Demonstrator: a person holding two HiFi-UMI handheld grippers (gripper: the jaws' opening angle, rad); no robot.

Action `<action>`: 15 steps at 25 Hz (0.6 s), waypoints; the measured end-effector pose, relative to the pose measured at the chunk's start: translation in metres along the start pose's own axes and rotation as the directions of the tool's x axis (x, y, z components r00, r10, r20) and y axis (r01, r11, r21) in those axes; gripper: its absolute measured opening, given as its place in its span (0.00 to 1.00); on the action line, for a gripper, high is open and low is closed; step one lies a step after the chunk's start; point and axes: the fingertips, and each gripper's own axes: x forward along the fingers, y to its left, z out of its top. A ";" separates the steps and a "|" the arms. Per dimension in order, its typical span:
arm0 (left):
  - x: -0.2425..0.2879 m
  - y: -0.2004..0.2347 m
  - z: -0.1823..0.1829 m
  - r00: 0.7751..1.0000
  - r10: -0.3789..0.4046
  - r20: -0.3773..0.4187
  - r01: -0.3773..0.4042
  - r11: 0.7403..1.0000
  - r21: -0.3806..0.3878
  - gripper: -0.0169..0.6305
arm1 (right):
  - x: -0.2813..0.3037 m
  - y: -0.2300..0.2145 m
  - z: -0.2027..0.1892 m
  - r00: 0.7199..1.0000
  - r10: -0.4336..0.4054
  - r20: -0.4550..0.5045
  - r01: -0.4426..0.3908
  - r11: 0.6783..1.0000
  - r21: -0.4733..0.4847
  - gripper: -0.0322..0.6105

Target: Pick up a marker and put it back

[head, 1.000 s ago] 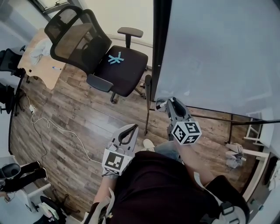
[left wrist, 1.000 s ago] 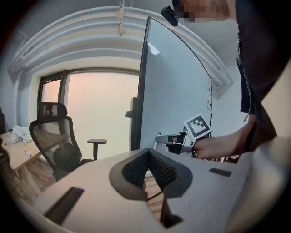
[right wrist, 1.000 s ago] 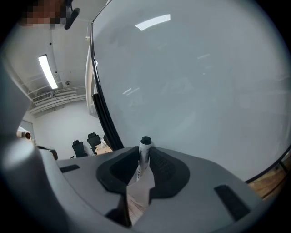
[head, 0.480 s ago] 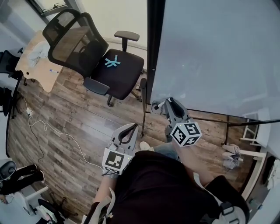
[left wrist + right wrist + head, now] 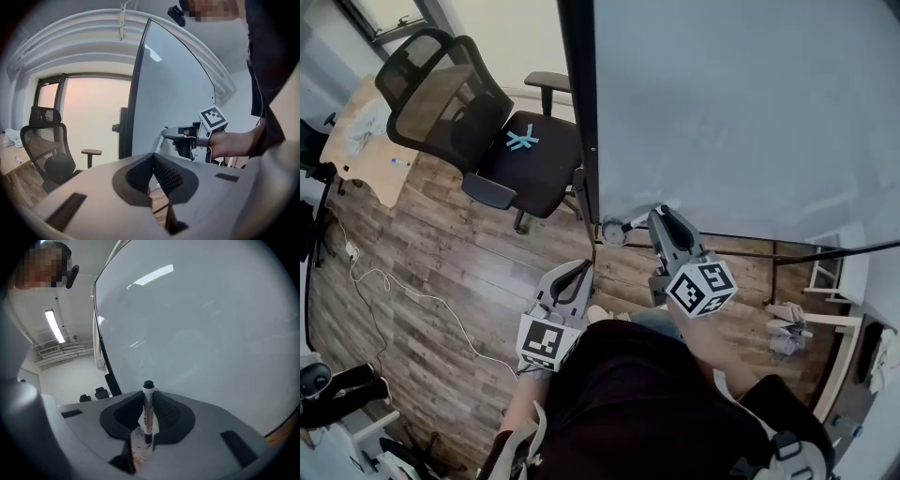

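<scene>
Since the earlier frame the right gripper [image 5: 661,220] has lifted up against the whiteboard [image 5: 741,112], its jaws just closing a little on the marker [image 5: 148,411]. The right gripper view shows the marker upright, pinched between the pads, and the head view barely shows it. Left gripper [image 5: 152,161]: jaws together, empty.

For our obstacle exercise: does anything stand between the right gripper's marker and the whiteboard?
Nothing visible does. The jaws of the right gripper, which have just been closing, hold the marker; the whiteboard lies directly ahead.
</scene>
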 end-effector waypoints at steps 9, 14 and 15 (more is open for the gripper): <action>0.019 -0.025 0.012 0.999 -0.044 0.025 0.044 0.999 0.005 0.04 | -0.032 -0.006 0.035 0.999 -0.002 0.048 0.004 0.999 -0.041 0.17; 0.033 -0.037 0.017 0.997 -0.066 0.027 0.066 0.998 0.009 0.04 | -0.049 -0.016 0.048 0.998 -0.023 0.057 0.027 0.997 -0.079 0.17; 0.036 -0.039 0.018 0.997 -0.068 0.025 0.067 0.998 0.012 0.04 | -0.053 -0.018 0.050 0.998 -0.027 0.057 0.032 0.996 -0.088 0.17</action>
